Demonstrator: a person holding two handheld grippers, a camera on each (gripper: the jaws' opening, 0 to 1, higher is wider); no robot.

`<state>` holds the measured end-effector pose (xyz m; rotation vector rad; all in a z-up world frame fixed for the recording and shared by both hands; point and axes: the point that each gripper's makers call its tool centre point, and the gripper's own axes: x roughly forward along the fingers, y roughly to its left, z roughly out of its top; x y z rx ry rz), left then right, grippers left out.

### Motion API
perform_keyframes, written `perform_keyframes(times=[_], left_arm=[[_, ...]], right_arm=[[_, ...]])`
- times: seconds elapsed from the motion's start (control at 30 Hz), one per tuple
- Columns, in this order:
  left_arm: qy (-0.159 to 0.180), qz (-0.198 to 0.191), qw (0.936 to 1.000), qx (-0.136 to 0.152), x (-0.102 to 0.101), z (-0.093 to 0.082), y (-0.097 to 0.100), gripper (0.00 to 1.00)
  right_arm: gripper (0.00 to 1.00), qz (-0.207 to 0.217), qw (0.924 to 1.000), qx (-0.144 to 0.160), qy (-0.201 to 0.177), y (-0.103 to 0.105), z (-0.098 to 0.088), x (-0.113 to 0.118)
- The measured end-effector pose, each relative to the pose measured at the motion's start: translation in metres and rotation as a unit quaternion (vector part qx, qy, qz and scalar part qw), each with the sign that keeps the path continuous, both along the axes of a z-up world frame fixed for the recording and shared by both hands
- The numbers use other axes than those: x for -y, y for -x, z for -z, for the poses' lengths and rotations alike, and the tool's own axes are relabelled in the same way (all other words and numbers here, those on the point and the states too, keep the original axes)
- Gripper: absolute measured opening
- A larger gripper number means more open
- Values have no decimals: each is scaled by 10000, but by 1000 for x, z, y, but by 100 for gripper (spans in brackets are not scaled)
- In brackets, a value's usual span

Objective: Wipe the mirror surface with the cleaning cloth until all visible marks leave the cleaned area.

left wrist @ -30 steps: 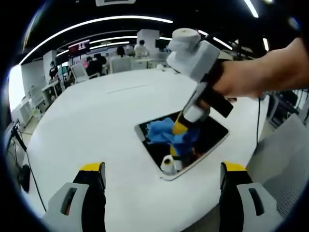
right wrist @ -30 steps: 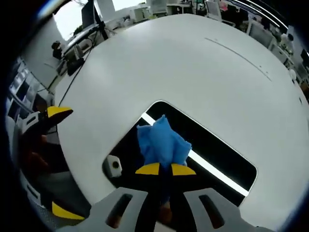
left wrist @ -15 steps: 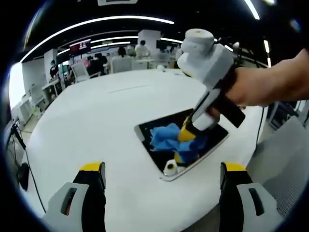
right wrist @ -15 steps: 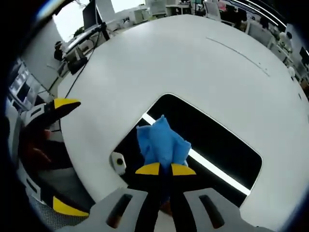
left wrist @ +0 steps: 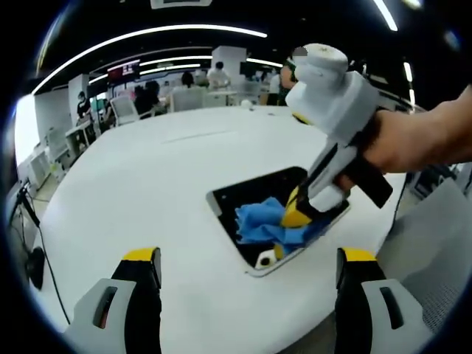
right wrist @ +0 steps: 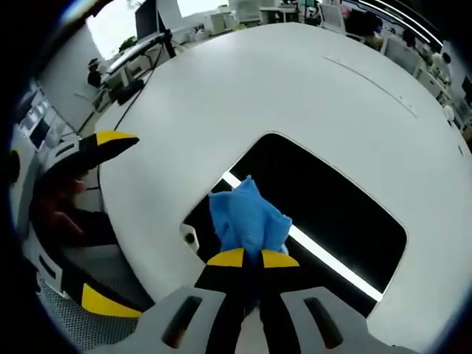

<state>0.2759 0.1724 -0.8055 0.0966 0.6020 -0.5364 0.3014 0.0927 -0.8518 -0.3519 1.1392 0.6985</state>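
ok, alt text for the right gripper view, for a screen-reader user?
The right gripper is shut on a blue cloth, pressing it onto a dark rectangular mirror lying flat on a white round table. The left gripper enters from the left edge.

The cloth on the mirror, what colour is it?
Blue; the cloth shows best in the right gripper view.

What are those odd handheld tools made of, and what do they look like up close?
Each is a two-jaw tool. The left gripper has pale grey jaws with dark inner faces and yellow tips. The right gripper has the same yellow tips and a black handle, with a white boxy housing above. The hand gripping it wears no glove, and no sleeve shows.
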Motion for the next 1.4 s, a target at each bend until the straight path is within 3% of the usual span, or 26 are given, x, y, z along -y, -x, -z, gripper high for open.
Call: perform_keyframes(times=[0.67,1.4], left_arm=[[-3,-19,10000,-13,-1,0,0,99],[9,-66,10000,-19,-2,1,0,99]], right_arm=[[0,-93,9999,-81,-90,20,1,-3],[0,-192,9996,-82,-165,20,2,-2]])
